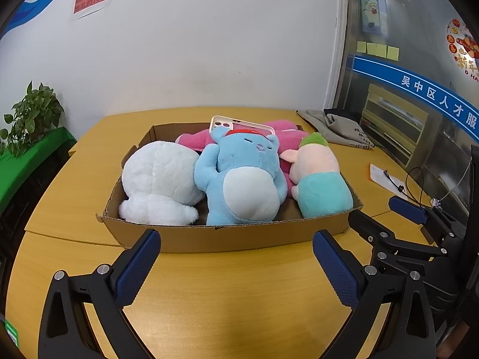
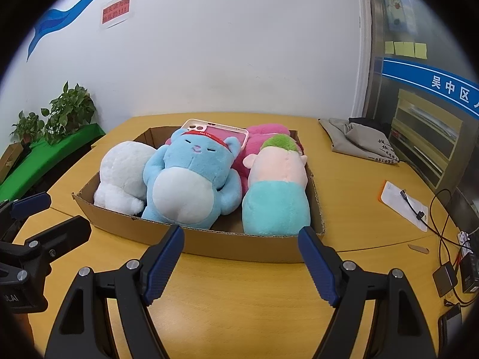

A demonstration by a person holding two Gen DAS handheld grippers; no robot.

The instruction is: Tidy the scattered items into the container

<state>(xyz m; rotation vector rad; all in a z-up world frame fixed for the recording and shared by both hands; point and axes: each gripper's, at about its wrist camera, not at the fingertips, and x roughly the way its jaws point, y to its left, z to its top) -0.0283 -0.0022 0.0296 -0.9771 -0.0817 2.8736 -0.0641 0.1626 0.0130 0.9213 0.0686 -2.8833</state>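
Observation:
A shallow cardboard box (image 1: 239,236) (image 2: 239,246) sits mid-table. Inside lie a white plush (image 1: 161,179) (image 2: 122,176), a blue plush (image 1: 248,179) (image 2: 191,179) with a red headband, a pink plush (image 1: 194,139) (image 2: 266,133) behind, and a green-haired plush in a teal body (image 1: 320,179) (image 2: 275,197). A pale phone case (image 1: 239,125) (image 2: 215,130) rests at the back on the toys. My left gripper (image 1: 236,239) (image 2: 46,212) and right gripper (image 2: 241,233) (image 1: 380,212) both hover open just in front of the box's near wall, holding nothing.
Grey folded cloth (image 1: 335,128) (image 2: 359,140) lies at the back right. A white card (image 2: 402,205), cables (image 2: 443,227) and small black devices (image 2: 446,279) crowd the right edge. Potted plants (image 2: 69,110) stand on a green ledge at left. A white wall is behind.

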